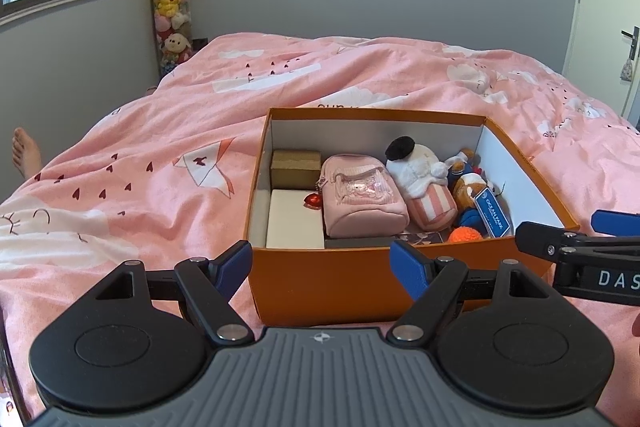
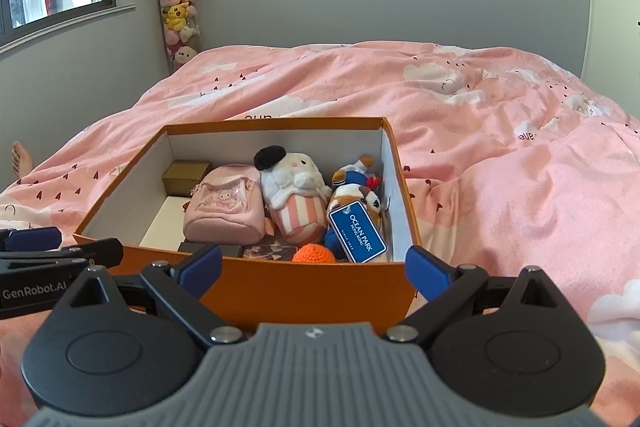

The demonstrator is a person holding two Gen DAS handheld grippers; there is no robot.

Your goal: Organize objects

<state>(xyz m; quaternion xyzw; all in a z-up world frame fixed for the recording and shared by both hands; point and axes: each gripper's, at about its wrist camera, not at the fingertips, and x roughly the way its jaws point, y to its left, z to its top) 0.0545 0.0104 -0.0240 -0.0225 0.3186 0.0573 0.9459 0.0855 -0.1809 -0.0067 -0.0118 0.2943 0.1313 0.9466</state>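
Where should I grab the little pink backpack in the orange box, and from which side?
Grip the pink backpack across its soft body from straight above, probably with the left claw, which sits nearer. It lies on its back, front pocket up. The popcorn plush presses against one side and small boxes flank the other, so slide one finger into each seam.

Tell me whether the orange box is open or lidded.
Open. The orange box has no lid on it; both views look straight in at the pink pouch and the plush toys packed inside.
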